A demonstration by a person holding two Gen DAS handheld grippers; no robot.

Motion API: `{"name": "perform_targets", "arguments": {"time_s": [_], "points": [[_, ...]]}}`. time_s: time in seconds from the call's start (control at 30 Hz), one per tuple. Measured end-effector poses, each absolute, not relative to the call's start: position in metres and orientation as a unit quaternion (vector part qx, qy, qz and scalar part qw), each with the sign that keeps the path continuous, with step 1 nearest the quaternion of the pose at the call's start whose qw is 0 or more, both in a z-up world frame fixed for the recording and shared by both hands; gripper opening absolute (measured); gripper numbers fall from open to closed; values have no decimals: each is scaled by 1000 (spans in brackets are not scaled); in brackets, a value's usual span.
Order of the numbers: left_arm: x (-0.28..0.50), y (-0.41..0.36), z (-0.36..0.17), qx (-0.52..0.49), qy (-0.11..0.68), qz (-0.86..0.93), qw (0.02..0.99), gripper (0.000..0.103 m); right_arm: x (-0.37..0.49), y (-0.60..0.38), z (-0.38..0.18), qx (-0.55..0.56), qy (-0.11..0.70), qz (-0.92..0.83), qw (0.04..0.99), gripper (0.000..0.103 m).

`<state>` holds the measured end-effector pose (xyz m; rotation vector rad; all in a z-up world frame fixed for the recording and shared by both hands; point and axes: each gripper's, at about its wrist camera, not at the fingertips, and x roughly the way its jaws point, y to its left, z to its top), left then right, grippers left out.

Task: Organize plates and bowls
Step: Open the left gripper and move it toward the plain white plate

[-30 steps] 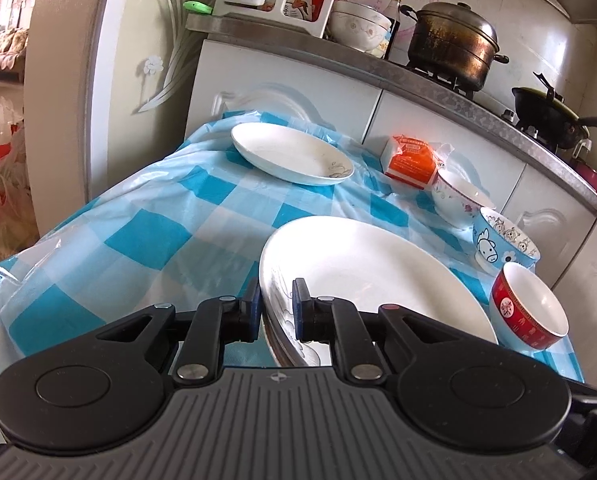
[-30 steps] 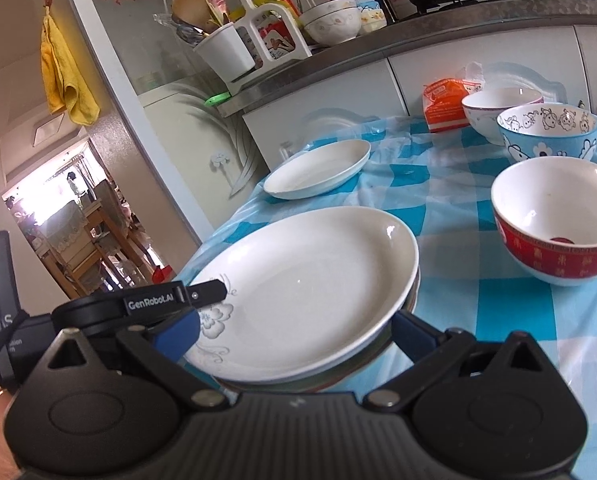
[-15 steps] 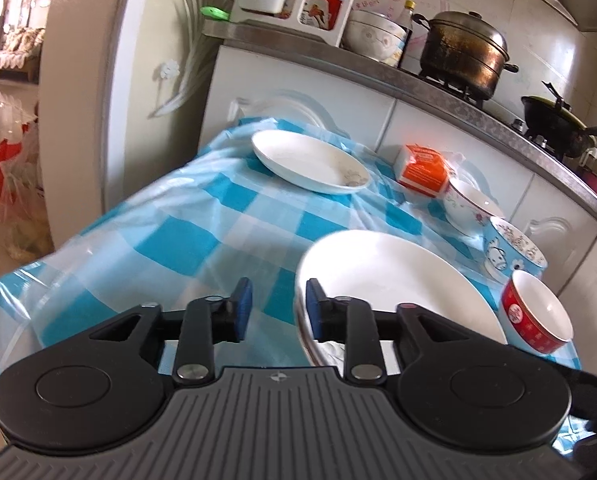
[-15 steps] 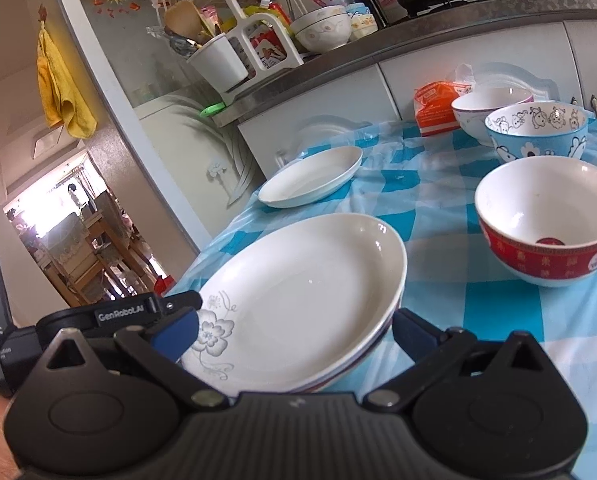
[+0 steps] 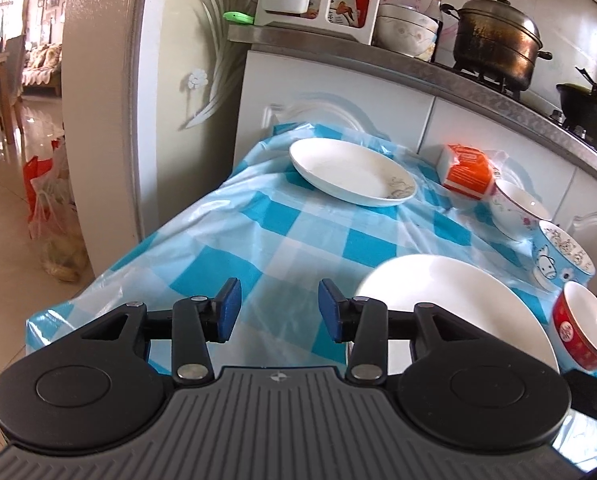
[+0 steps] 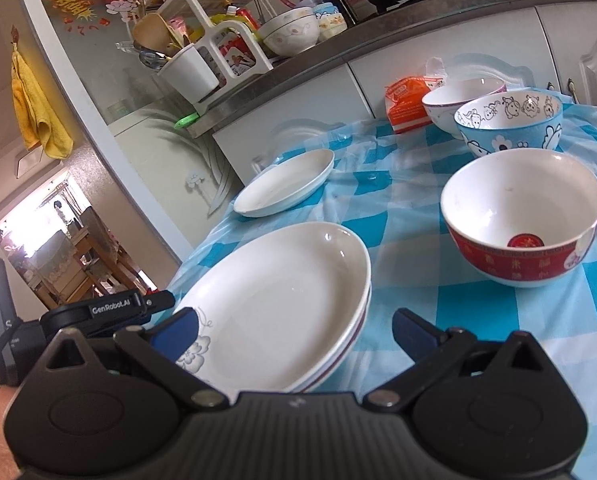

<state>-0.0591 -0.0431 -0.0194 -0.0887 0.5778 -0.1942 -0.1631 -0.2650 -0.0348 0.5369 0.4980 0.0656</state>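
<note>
The left gripper [image 5: 279, 307] is opening, nothing between its pads, just left of the plate stack [image 5: 450, 312]. The right gripper [image 6: 294, 332] stands wide open around the stack's near rim, touching nothing.

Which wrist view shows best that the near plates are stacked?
The right wrist view: the stacked plates show whole between the open right gripper, with layered rims visible. The left wrist view shows only the top plate, partly hidden behind the left gripper, whose jaws are opening, empty.
</note>
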Motion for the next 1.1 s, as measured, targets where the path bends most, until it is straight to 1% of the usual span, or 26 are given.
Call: {"name": "perform_targets", "arguments": {"time_s": [0.1,0.2,0.3,0.37,0.4,0.47,0.5,0.57,0.63,1.1], "points": [[-53,-46,-16,-36,279,-88,956,52,-162,-265,-35,263,244,32,933,102],[-50,-46,-15,-30,274,-81,958,56,-162,-265,-34,264,245,30,932,102],[-47,-49,-14,-20,267,-69,961,62,-161,-265,-33,264,245,28,933,102],[-45,-52,-12,-13,262,-60,963,71,-161,-265,-33,264,245,26,932,102],[-44,-54,-11,-10,259,-56,964,74,-161,-266,-33,264,247,25,932,102],[-40,-57,-8,1,252,-48,967,83,-159,-266,-32,264,250,21,932,102],[-38,-59,-8,5,249,-46,967,85,-158,-267,-32,263,250,19,931,102],[-34,-62,-7,9,245,-43,969,94,-158,-268,-31,263,251,18,932,102],[-30,-65,-6,15,239,-42,970,98,-157,-268,-29,262,251,14,932,102],[2,-84,-9,28,227,-46,972,102,-142,-275,-27,246,267,-11,932,102]]}}
